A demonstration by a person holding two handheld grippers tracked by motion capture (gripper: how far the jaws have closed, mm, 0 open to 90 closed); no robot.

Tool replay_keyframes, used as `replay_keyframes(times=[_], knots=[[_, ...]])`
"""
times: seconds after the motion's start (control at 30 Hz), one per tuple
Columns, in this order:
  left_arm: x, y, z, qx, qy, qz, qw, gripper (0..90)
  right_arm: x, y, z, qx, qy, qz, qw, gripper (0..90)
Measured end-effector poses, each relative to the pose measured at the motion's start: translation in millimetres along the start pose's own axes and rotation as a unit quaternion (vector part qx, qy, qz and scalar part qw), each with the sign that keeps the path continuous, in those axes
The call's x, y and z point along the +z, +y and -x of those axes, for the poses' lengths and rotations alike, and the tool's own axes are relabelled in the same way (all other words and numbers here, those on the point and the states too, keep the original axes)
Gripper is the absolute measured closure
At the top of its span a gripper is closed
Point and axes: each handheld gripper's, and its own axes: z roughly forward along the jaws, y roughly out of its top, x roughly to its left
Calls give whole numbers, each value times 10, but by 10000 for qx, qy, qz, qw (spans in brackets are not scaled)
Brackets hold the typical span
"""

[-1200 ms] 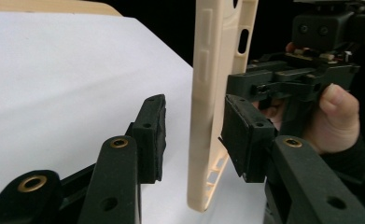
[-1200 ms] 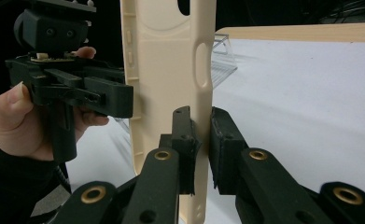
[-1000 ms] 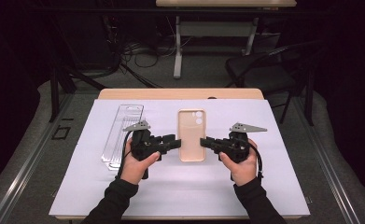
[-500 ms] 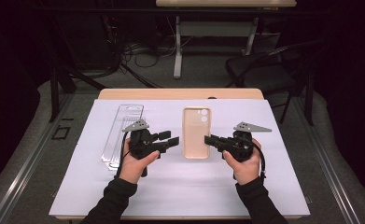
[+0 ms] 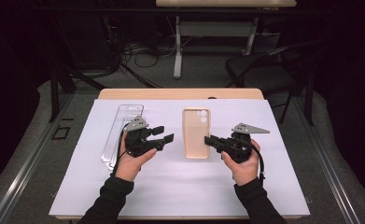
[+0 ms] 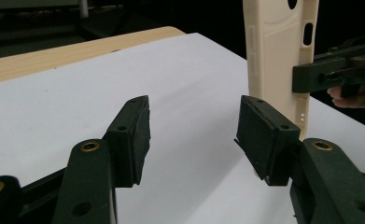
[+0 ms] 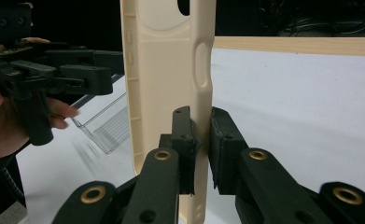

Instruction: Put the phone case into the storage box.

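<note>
I see the beige phone case (image 5: pixel 196 133) lying flat on the white sheet (image 5: pixel 180 186), between the two grippers. Right gripper (image 5: pixel 209 139) has its jaws closed down on the case's right long edge; in the right gripper view one pad sits inside the shell and the other outside, with the case wall (image 7: pixel 171 70) pinched between them. Left gripper (image 5: pixel 164 133) is wide open and holds nothing. In its own view there's bare sheet between the pads (image 6: pixel 138 135), and the case (image 6: pixel 276 56) stands ahead and to the right of the jaws, apart from them. The right gripper's jaws show at the far right of that view, on the case edge. A clear plastic tray (image 5: pixel 122 133) lies on the sheet on the outer side of the left gripper, just beside the left hand (image 5: pixel 131 163). Right hand (image 5: pixel 241 163) grips its handle, cable trailing back along the sleeve.
</note>
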Motion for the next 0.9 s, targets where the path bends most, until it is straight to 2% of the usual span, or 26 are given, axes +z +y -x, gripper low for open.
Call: replay_keyframes(times=[0.13, 0.23, 0.27, 0.37, 0.53, 0.9], knots=[[-47, 32, 10, 90, 115, -79, 9999, 430, 17, -11, -46, -72, -32, 12, 10000, 819], [-77, 53, 12, 169, 188, -64, 9997, 408, 31, -20, -85, -119, -8, 7, 9999, 820], [-97, 69, 15, 251, 233, -41, 9994, 393, 40, -25, -102, -143, -10, 13, 9999, 819], [-115, 83, 24, 286, 268, 9, 9992, 367, 58, -37, -138, -179, -18, 0, 9998, 819], [-180, 139, 63, 543, 422, -4, 9976, 338, 104, -68, -225, -290, 4, -80, 9995, 819], [-295, 218, 133, 773, 605, 60, 9952, 323, 155, -107, -330, -506, -5, -99, 9987, 819]])
